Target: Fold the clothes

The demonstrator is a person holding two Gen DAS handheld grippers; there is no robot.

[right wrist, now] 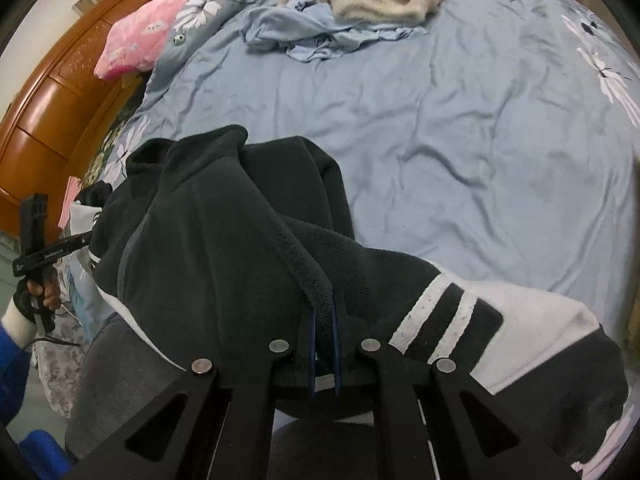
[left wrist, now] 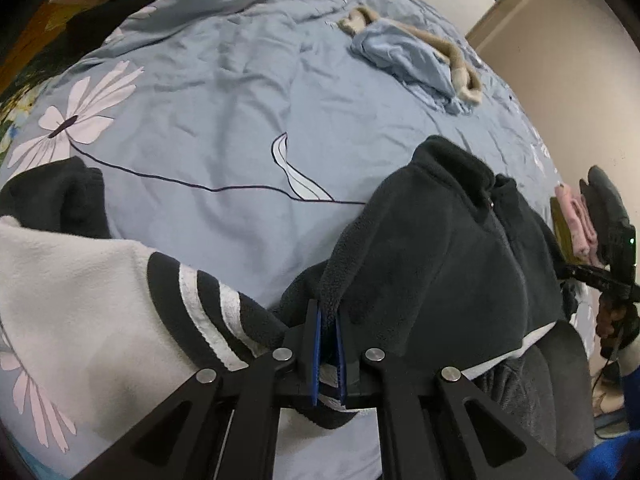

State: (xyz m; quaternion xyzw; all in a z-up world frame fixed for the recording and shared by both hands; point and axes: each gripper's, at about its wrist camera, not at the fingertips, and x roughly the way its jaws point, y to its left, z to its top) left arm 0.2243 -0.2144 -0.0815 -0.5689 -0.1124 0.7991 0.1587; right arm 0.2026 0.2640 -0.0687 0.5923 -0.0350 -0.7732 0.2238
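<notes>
A dark fleece jacket [left wrist: 436,256] with a zip collar and white sleeves banded in black and white [left wrist: 76,280] hangs between both grippers over the bed. My left gripper [left wrist: 327,320] is shut on a dark fleece edge of the jacket. My right gripper [right wrist: 323,320] is shut on another fleece edge of the same jacket [right wrist: 208,240], whose striped sleeve [right wrist: 460,320] drapes to the right. The other gripper shows at each view's edge, at the right in the left wrist view [left wrist: 612,240] and at the left in the right wrist view [right wrist: 36,236].
The bed is covered by a light blue sheet with white flowers [right wrist: 460,128]. A crumpled blue garment with a beige furry piece [right wrist: 360,4] lies at the far side. A pink pillow [right wrist: 136,40] and a wooden headboard [right wrist: 48,92] are at the left. Folded pink clothes [left wrist: 576,220] lie at the right.
</notes>
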